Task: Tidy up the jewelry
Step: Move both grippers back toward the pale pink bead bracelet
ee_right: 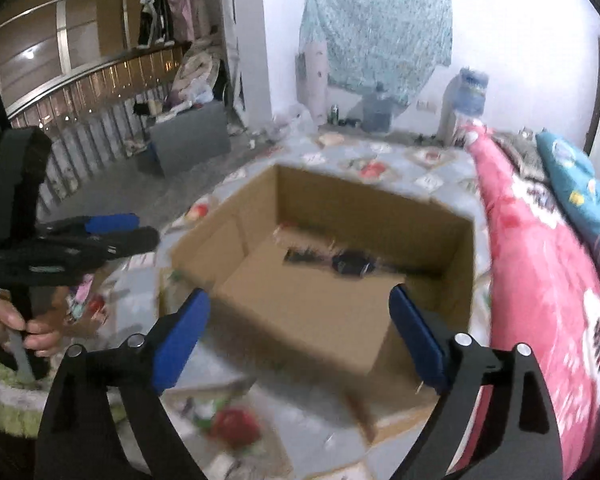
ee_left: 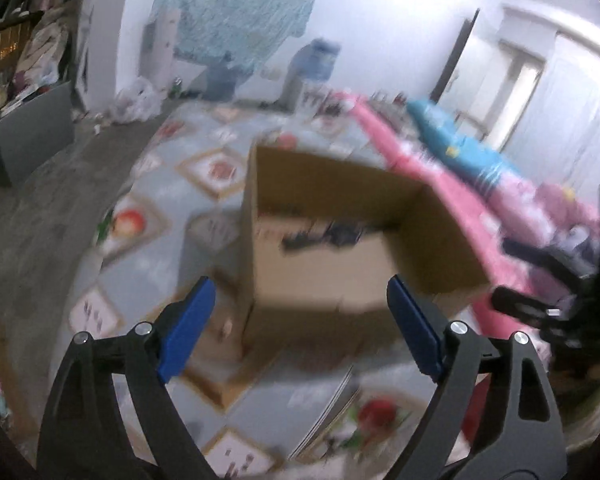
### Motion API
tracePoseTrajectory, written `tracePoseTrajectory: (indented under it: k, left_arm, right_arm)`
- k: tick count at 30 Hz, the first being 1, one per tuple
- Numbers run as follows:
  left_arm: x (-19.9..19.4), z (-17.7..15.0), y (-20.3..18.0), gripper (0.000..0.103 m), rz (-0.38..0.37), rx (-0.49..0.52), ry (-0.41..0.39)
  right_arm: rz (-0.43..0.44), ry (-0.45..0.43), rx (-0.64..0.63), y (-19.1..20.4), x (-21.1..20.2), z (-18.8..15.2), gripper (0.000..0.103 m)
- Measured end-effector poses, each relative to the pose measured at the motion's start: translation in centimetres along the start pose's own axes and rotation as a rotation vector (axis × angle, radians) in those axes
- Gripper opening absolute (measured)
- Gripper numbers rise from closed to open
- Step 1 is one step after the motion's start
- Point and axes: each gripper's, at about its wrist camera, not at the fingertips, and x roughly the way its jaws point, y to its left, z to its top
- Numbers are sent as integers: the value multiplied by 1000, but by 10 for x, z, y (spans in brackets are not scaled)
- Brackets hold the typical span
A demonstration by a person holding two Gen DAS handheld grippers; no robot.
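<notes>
An open cardboard box (ee_left: 332, 176) stands on the bed with its flaps up. On its floor lie some small dark things (ee_left: 332, 236), too blurred to name. My left gripper (ee_left: 300, 288) hovers open in front of the box's near corner, nothing between its blue pads. In the right wrist view the same box (ee_right: 360, 200) and dark things (ee_right: 348, 262) show from above. My right gripper (ee_right: 300, 296) is open over the box's near rim and holds nothing. The left gripper (ee_right: 140, 230) shows side-on at the left, held by a hand (ee_right: 32, 332).
The bed has a grey sheet with fruit-pattern squares (ee_right: 380, 168). A pink quilt (ee_right: 540, 260) and a blue pillow (ee_right: 572, 176) lie along the box's right side. A grey cabinet (ee_right: 192, 136) and a water bottle (ee_right: 466, 96) stand by the far wall.
</notes>
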Motion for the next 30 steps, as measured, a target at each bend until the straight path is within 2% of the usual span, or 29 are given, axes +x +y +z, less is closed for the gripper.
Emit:
tracePoseTrajectory:
  k: [3, 5, 7, 10, 11, 13, 14, 17, 18, 21, 26, 30]
  left_arm:
    - [12, -25, 2, 84, 58, 12, 48]
    - [22, -41, 4, 84, 77, 12, 84]
    - [31, -53, 8, 84, 102, 19, 115]
    - [45, -67, 11, 84, 145, 38, 159]
    - [50, -72, 11, 84, 152, 48, 171]
    - [57, -81, 10, 84, 170, 67, 194]
    - [62, -84, 9, 84, 171, 81, 208]
    - [69, -88, 4, 84, 180, 117, 223]
    - [71, -89, 3, 84, 180, 129, 222]
    - [80, -91, 2, 84, 194, 170, 217]
    - [91, -95, -5, 85, 217, 243, 235]
    - [93, -95, -8, 90, 209, 244, 240]
  right_arm:
    - [-86, 31, -11, 7, -1, -28, 96]
    - [-231, 76, -57, 12, 2, -55, 96]
    - [-298, 117, -94, 16, 5, -76, 96]
    - [-339, 193, -122, 17, 14, -97, 96]
    - [-354, 197, -106, 15, 15, -101, 96]
    - [-389, 150, -41, 12, 9, -106, 96]
    - [-381, 121, -1, 9, 5, -107, 96]
    - [-262, 63, 138, -8, -1, -113, 96]
    - [-238, 70, 165, -14, 2, -114, 96]
    - [-265, 137, 236, -25, 17, -121, 96]
    - [-156, 189, 386, -41, 36, -127, 96]
    - [-103, 200, 394, -39, 51, -122, 96]
